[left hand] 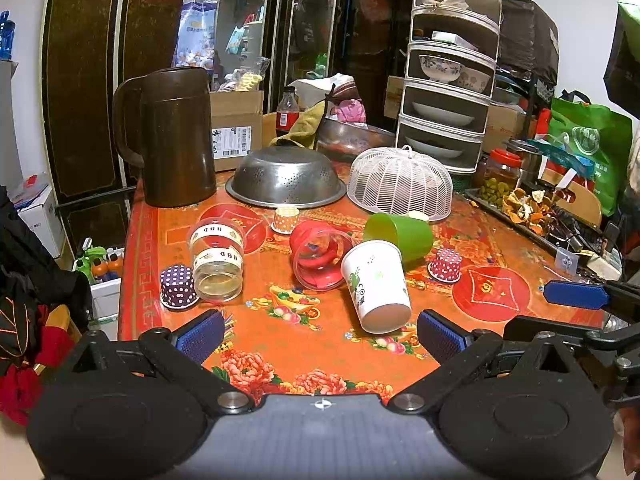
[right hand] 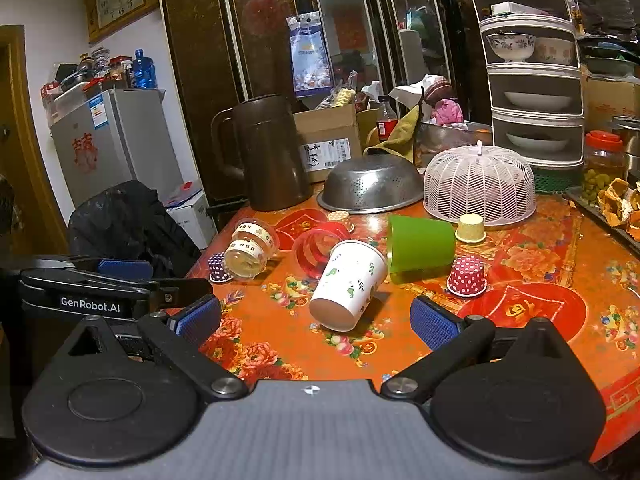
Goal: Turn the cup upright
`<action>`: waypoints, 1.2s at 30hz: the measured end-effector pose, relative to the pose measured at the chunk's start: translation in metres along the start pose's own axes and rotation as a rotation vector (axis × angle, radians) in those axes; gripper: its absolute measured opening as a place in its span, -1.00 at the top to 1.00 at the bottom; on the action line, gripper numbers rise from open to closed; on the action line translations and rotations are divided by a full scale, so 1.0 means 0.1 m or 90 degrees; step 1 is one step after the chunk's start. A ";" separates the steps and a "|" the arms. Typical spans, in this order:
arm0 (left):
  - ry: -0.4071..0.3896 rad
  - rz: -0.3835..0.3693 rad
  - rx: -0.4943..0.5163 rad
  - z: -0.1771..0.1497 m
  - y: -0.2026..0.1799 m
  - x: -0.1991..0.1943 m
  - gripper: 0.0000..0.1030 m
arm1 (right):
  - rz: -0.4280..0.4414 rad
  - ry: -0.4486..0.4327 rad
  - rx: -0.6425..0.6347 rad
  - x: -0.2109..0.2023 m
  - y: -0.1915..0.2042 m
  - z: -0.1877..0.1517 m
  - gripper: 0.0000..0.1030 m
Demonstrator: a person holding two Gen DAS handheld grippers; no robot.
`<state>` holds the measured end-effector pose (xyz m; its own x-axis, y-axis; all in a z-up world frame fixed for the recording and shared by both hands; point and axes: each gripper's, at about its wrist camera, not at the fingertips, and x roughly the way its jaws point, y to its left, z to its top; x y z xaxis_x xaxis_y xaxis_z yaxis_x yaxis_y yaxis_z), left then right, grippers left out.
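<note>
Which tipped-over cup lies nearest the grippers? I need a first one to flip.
The white paper cup with green leaf print; its closed base faces the cameras, ahead of the green cup and red cup.

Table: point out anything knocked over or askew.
Four cups lie on their sides mid-table: the white paper cup, base toward the cameras, resting against the green cup; the red-tinted clear cup; and the labelled clear cup. No spill visible.
</note>
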<state>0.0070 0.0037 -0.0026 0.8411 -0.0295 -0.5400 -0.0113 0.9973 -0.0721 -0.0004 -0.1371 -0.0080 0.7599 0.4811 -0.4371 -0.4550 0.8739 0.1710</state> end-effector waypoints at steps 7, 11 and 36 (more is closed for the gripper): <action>0.001 -0.001 0.000 -0.01 0.01 0.01 -1.00 | -0.001 0.004 0.000 0.01 0.00 -0.01 -0.98; 0.001 0.000 -0.001 -0.01 0.00 0.01 -1.00 | -0.001 0.005 0.002 0.01 -0.02 -0.02 -0.98; 0.012 0.002 -0.017 -0.02 0.06 0.04 -1.00 | -0.003 0.016 0.003 0.04 -0.01 -0.03 -0.98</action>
<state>0.0090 0.0094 -0.0069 0.8310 -0.0285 -0.5556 -0.0279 0.9953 -0.0927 0.0018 -0.1365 -0.0125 0.7500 0.4750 -0.4603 -0.4490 0.8766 0.1731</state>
